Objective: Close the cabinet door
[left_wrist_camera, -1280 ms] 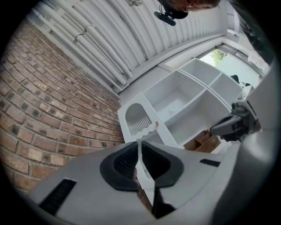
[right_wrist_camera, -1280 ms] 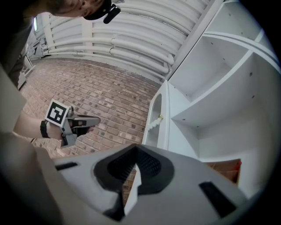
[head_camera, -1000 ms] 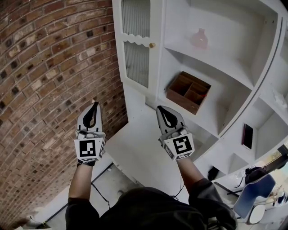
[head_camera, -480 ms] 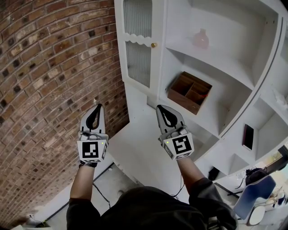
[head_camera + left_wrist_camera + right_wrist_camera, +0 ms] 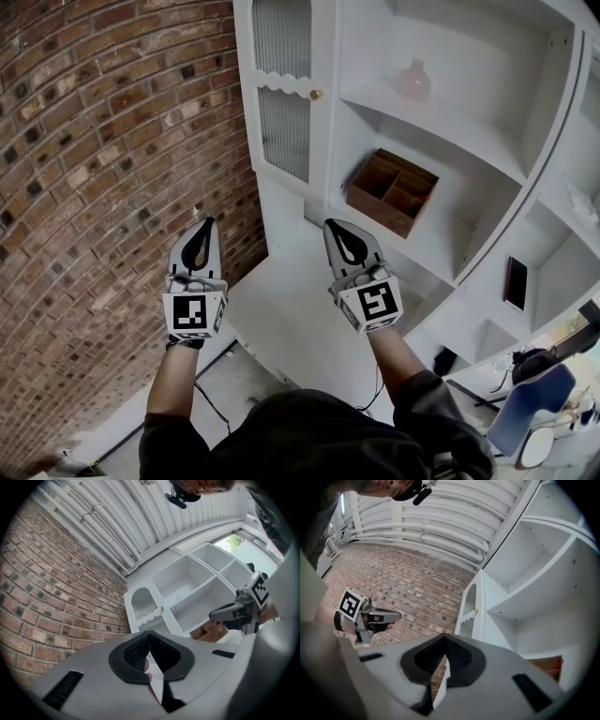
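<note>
At six o'clock in the head view, the person's dark top (image 5: 309, 436) fills the bottom edge, and both forearms reach up from it. The left gripper (image 5: 207, 224) is at about eight o'clock. Its jaws are pressed together with nothing between them, and the tip points toward the brick wall (image 5: 103, 159). The right gripper (image 5: 331, 227) is just right of centre. Its jaws are also pressed together and empty, and it hangs over the cabinet's white ledge (image 5: 286, 314). The two grippers are level with each other and well apart.

Beyond them, at twelve o'clock, is the cabinet door (image 5: 284, 112), white with ribbed panes and a scalloped rail. It stands between the brick wall and the open shelving. A small brass knob (image 5: 317, 94) sits on its right edge. Neither gripper touches the door, and I cannot tell whether it sits flush with the frame.

At one o'clock, past the right gripper, a wooden divided box (image 5: 392, 192) rests on the lower shelf. Farther off, toward the top edge, a pink vase (image 5: 414, 81) stands on the upper shelf (image 5: 473, 145).
</note>
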Demonstrator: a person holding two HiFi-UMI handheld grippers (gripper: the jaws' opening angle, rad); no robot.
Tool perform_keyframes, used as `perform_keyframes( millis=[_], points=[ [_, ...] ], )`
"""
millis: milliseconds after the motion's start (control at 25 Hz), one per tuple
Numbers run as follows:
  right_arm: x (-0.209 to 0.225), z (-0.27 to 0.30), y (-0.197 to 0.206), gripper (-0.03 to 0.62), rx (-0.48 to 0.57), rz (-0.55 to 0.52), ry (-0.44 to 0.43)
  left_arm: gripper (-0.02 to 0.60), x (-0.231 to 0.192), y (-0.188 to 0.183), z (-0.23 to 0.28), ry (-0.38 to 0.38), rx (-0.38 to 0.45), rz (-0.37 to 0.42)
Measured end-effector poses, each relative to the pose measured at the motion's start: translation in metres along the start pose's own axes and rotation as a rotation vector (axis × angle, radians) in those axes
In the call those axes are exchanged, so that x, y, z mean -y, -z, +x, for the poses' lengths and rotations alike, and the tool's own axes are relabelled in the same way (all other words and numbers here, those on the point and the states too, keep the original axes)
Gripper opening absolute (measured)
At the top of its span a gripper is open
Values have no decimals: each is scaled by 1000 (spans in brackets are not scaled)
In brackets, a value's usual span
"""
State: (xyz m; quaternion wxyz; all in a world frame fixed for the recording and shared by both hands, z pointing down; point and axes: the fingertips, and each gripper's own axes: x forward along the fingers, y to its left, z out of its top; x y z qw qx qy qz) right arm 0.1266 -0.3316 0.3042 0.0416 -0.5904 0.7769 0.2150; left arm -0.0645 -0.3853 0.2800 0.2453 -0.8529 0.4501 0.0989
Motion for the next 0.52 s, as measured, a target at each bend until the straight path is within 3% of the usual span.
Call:
perform_keyframes(
  millis=[520],
  points=[
    [2, -2, 1, -2, -4, -5, -3, 3, 6, 1, -1, 2, -6, -2]
  ],
)
